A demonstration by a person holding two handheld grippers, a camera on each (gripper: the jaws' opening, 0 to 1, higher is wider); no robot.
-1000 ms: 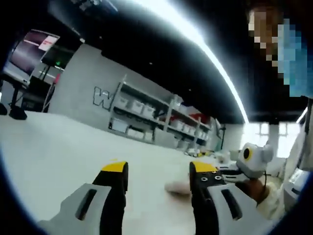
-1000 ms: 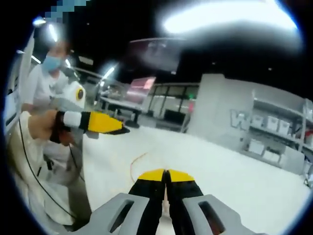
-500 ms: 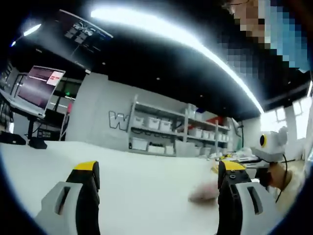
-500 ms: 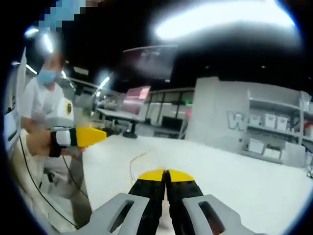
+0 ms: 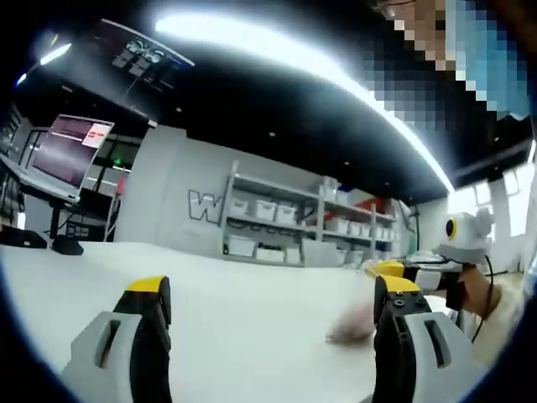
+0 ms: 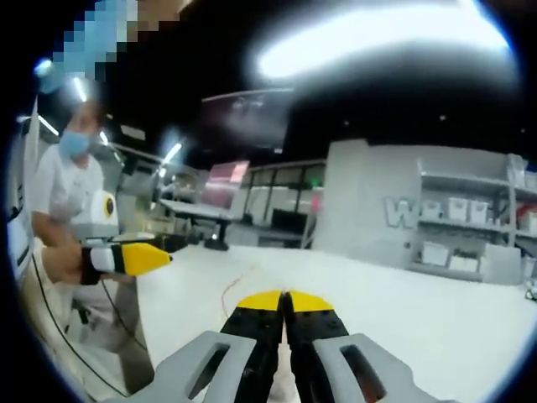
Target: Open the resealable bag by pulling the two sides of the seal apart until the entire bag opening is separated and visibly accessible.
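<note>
2 tongs (image 5: pixel 268 294) (image 6: pixel 285 299), 1 table (image 5: pixel 252 311), 1 shelf unit (image 5: pixel 277 227), 1 monitor (image 5: pixel 71 143).

Counter (image 5: pixel 252 311): smooth, matt white surface. Left claw (image 5: pixel 273 294): grey moulded plastic shells, black jaws, matt yellow tips. Ceiling strip light (image 5: pixel 336 75): glossy glare.

A: What do my grippers look like?
B: My left gripper (image 5: pixel 268 294) has 2 black, yellow-tipped fingers in grey slotted shells. My right gripper (image 6: pixel 285 298) matches it. My sleeve (image 6: pixel 59 180) is white.
</note>
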